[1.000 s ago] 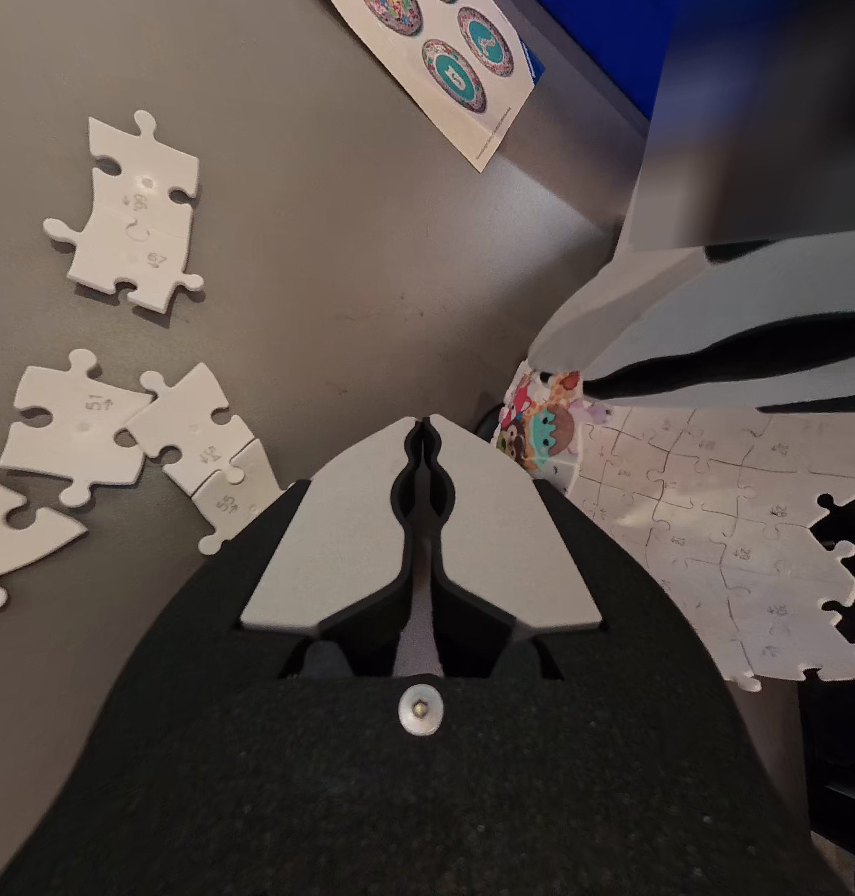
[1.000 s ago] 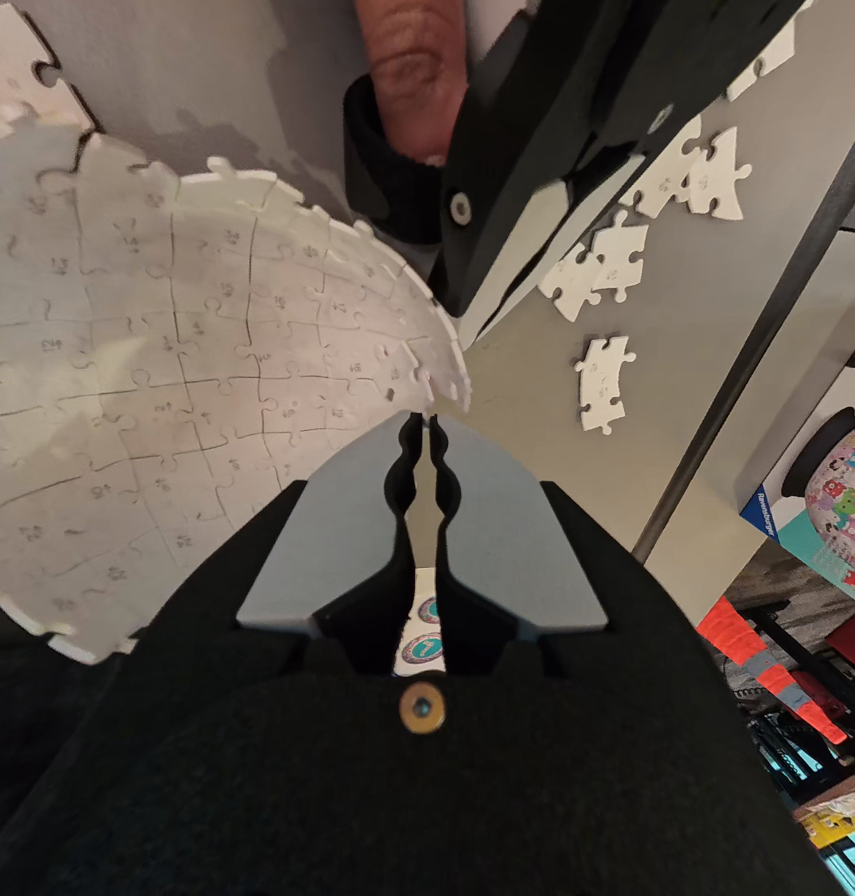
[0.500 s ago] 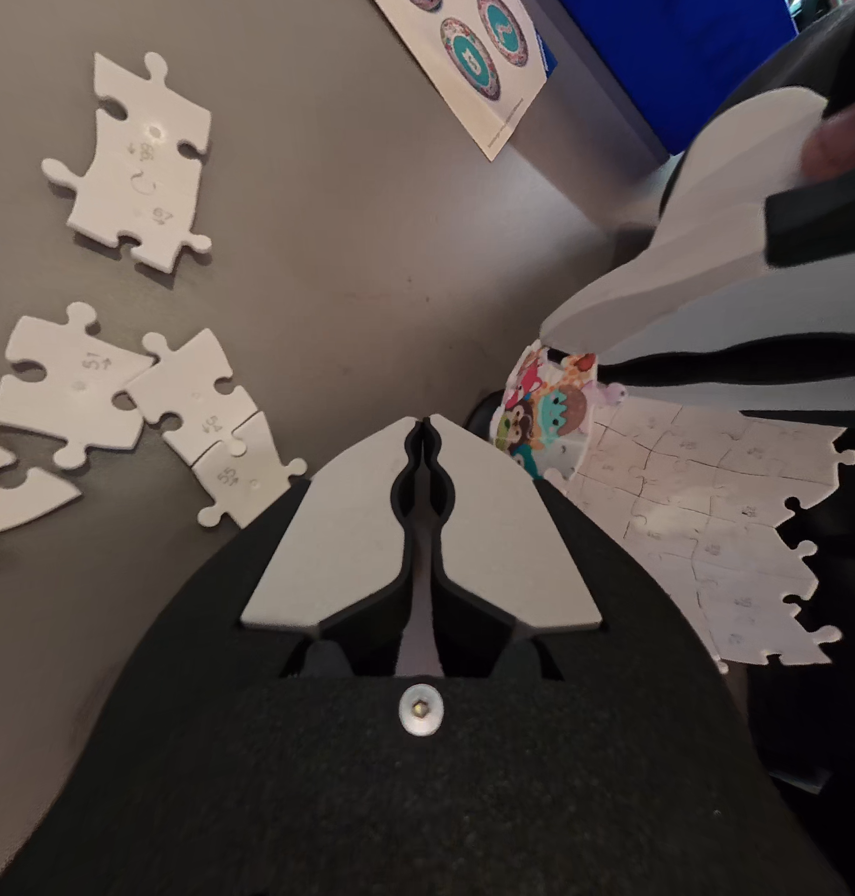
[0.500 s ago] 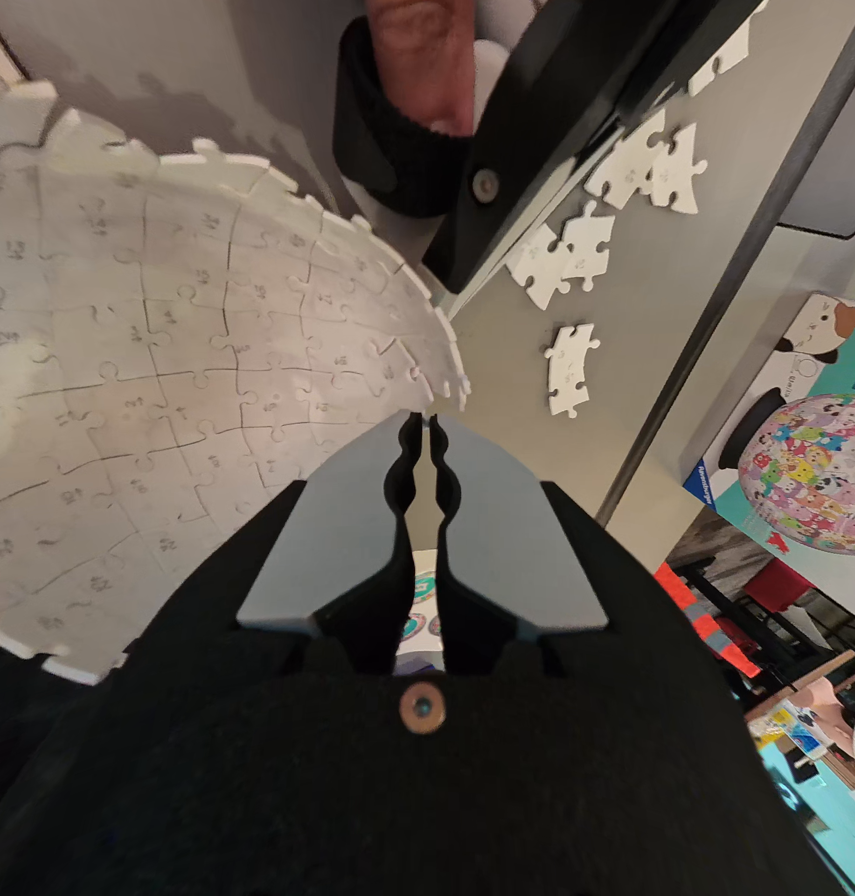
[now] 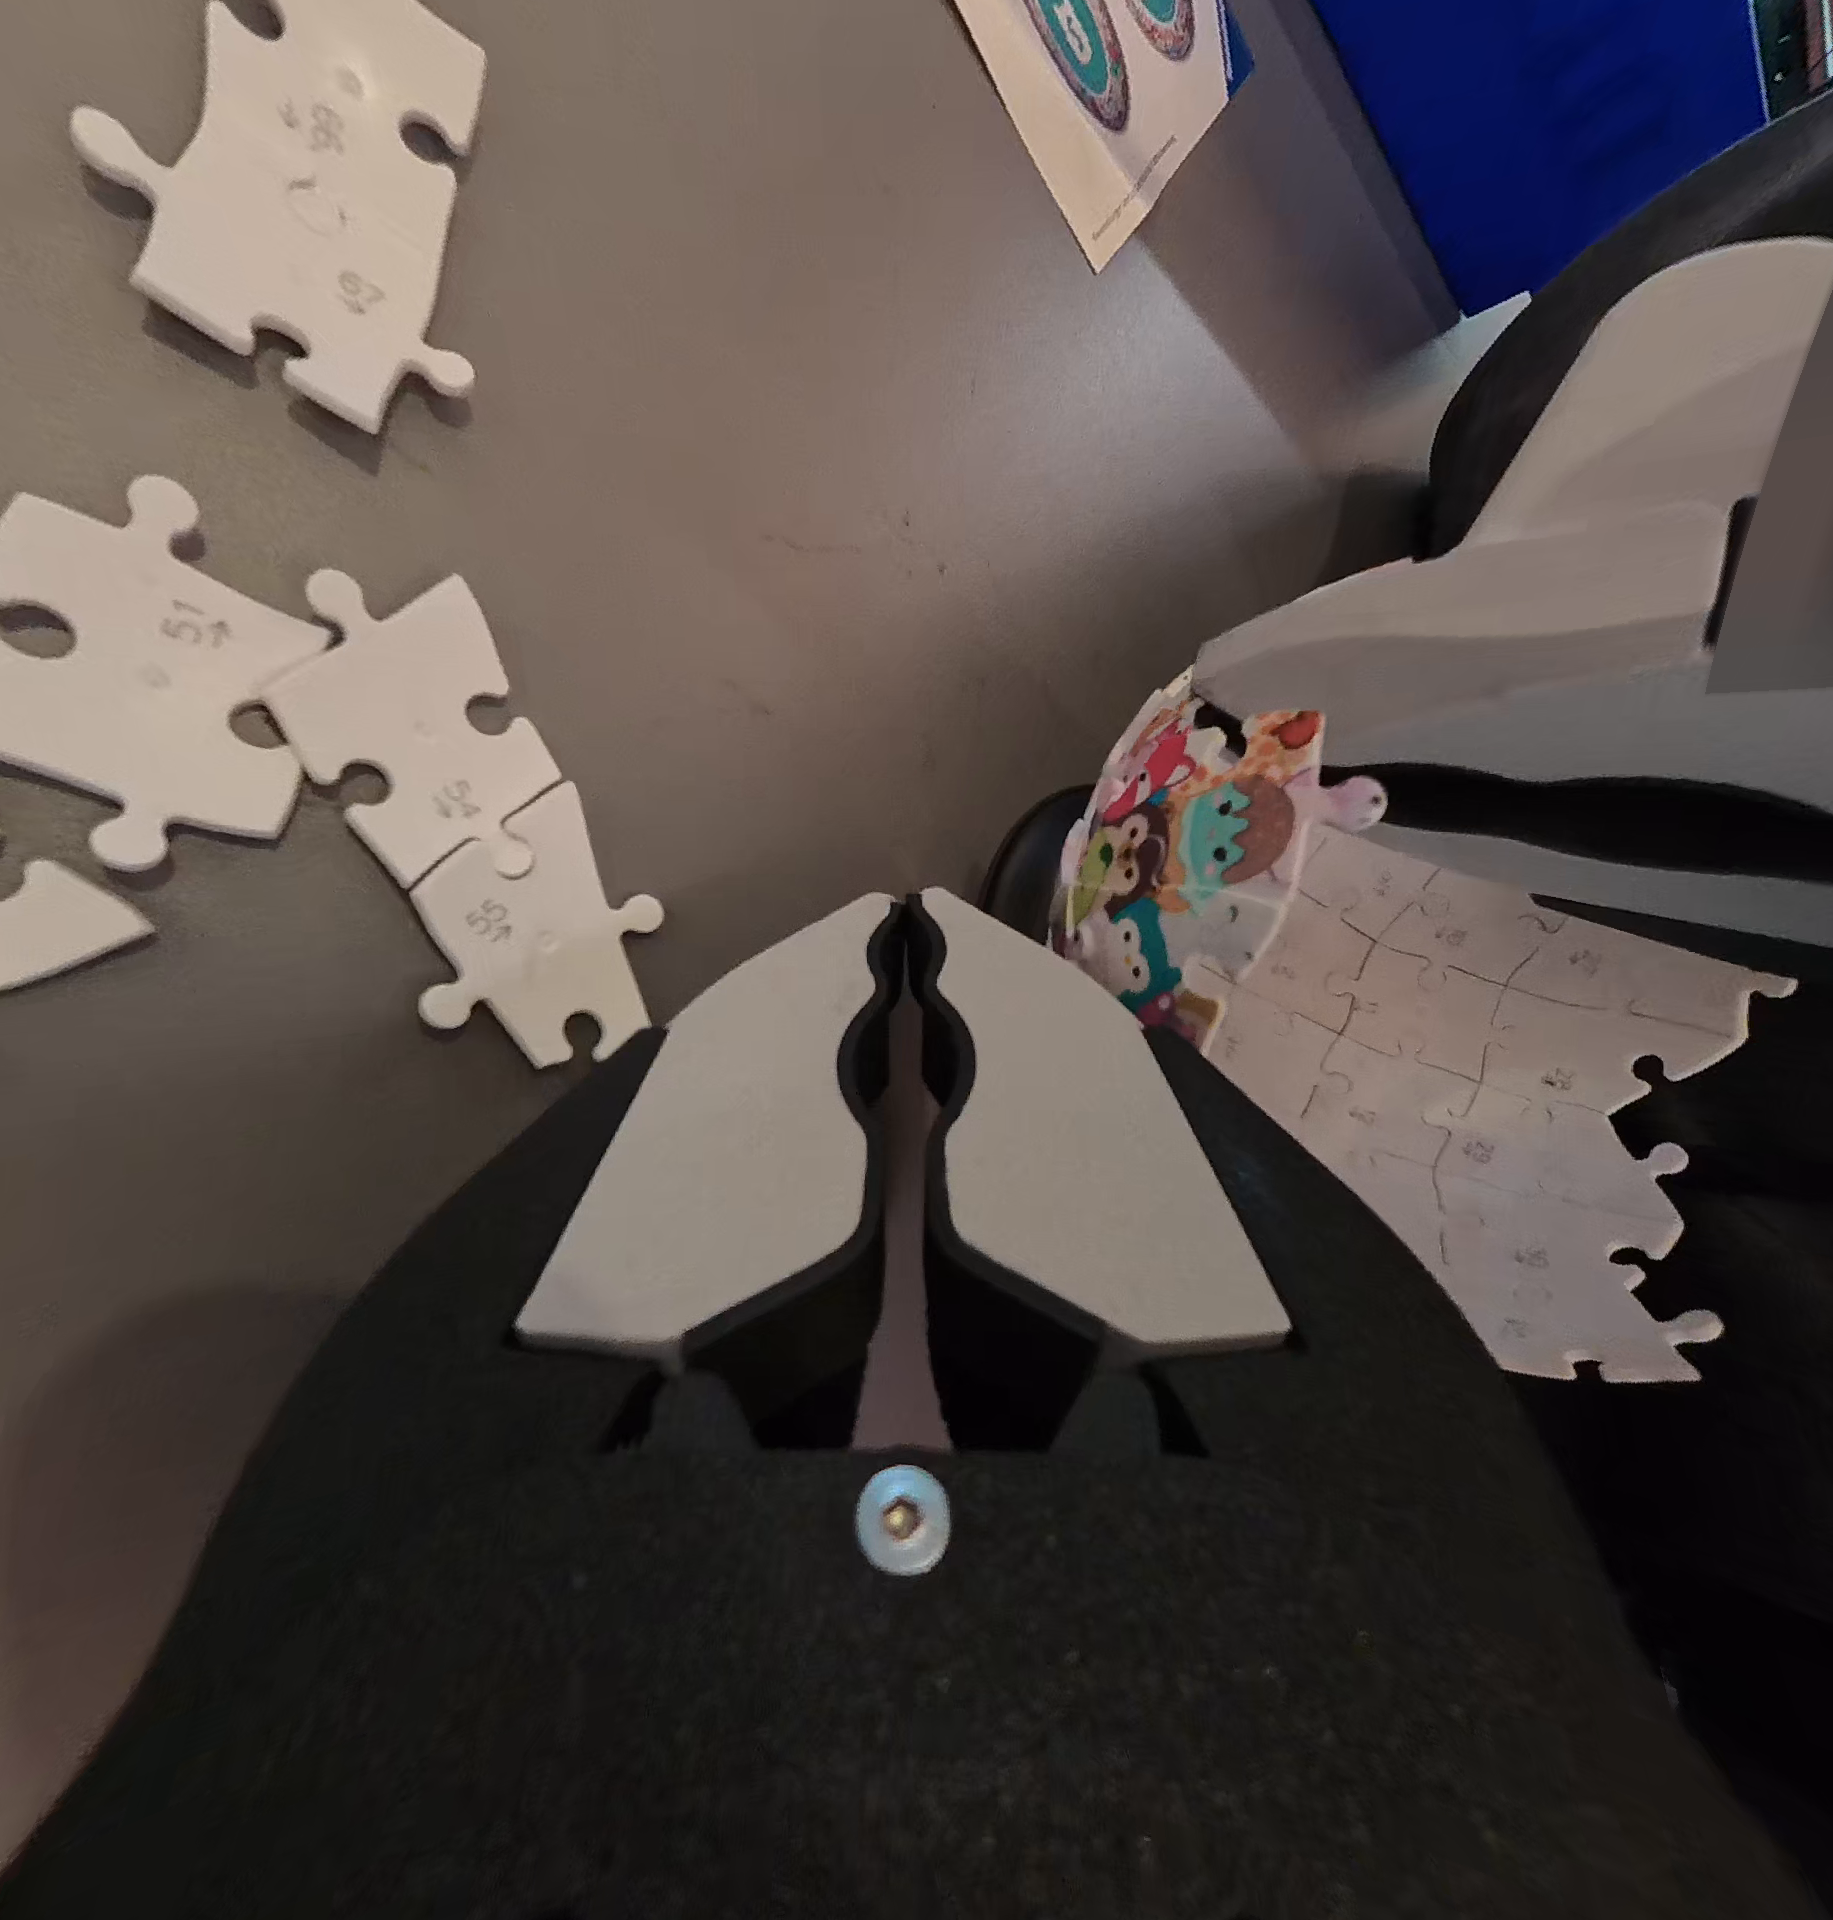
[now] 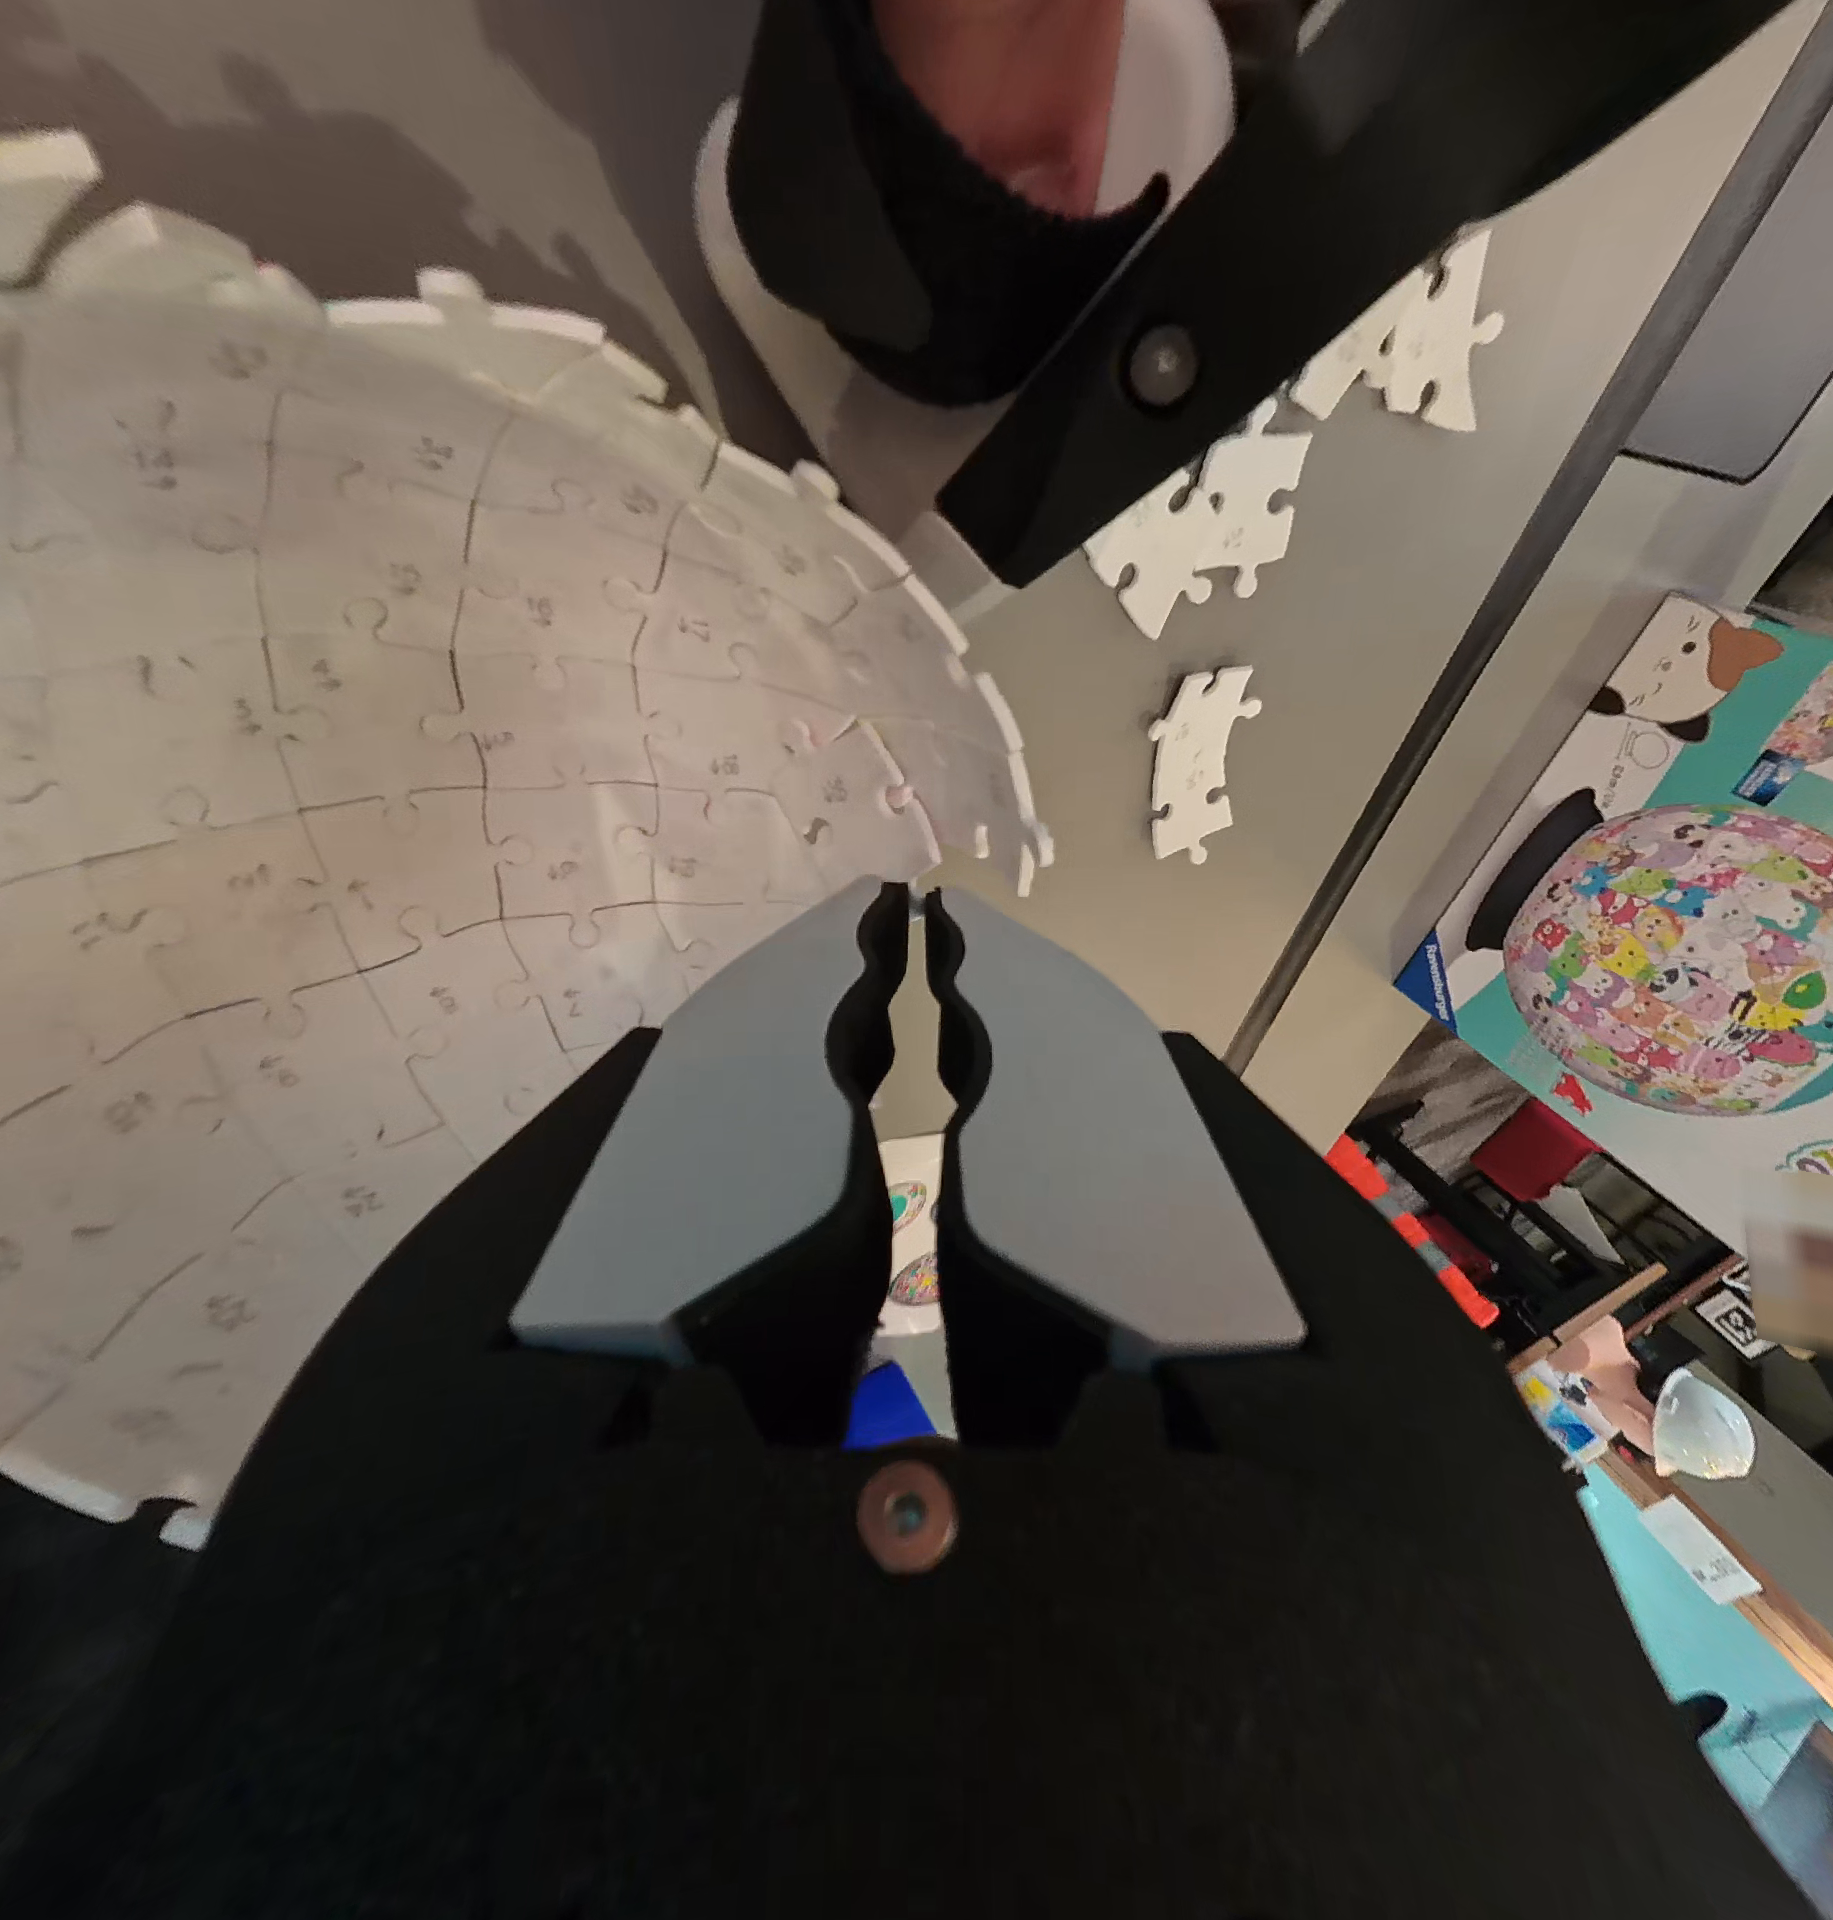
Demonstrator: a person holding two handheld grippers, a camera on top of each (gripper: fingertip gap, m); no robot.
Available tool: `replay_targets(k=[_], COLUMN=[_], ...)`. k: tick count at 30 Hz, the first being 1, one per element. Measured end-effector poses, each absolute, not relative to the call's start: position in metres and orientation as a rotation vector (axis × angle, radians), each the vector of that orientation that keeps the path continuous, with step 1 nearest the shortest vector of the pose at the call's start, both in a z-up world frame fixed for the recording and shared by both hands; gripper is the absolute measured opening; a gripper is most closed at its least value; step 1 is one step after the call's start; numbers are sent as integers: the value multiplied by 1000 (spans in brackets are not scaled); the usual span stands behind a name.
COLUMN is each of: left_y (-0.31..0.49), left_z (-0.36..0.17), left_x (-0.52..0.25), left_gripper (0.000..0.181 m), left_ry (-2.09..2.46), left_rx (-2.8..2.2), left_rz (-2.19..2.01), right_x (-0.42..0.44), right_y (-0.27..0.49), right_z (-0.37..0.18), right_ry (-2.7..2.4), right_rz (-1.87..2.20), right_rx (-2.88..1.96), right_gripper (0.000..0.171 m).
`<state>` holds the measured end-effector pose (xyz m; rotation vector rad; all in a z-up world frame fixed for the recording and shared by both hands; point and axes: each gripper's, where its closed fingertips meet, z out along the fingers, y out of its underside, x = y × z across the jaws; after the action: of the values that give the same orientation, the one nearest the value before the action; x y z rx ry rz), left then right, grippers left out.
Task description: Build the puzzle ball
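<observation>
The left gripper (image 5: 910,920) hangs over the grey table (image 5: 787,499), jaws pressed together on nothing. Just to its right the right gripper (image 6: 917,894) pinches the toothed rim of the half-built puzzle ball (image 6: 392,790), its white inside facing up and its jaws nearly closed on that thin edge. Beyond lie loose white puzzle pieces (image 5: 403,727), and farther off a printed sheet (image 5: 1109,94).

curved half-built puzzle ball shell (image 5: 1431,1060): white inside, cartoon-animal print outside | loose flat jigsaw pieces (image 5: 413,727): white | table (image 5: 787,468): grey
</observation>
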<state>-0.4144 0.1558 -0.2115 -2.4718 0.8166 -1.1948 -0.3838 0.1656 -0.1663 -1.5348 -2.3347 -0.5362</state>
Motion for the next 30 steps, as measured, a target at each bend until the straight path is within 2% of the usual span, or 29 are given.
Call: replay_targets(k=[8,30], left_y=[153,152], left_z=[-212,-211], left_x=[-413,-410], left_gripper=[0,0], left_ry=[824,823], left_rx=[-2480,-2469], left_rz=[-1212,-1244], right_x=[-383,-382], right_y=[169,172], right_z=[-162,-166], right_ry=[-2343,-2331], right_rz=[-645,-602], right_rx=[-1447,-1505], right_gripper=[3,4])
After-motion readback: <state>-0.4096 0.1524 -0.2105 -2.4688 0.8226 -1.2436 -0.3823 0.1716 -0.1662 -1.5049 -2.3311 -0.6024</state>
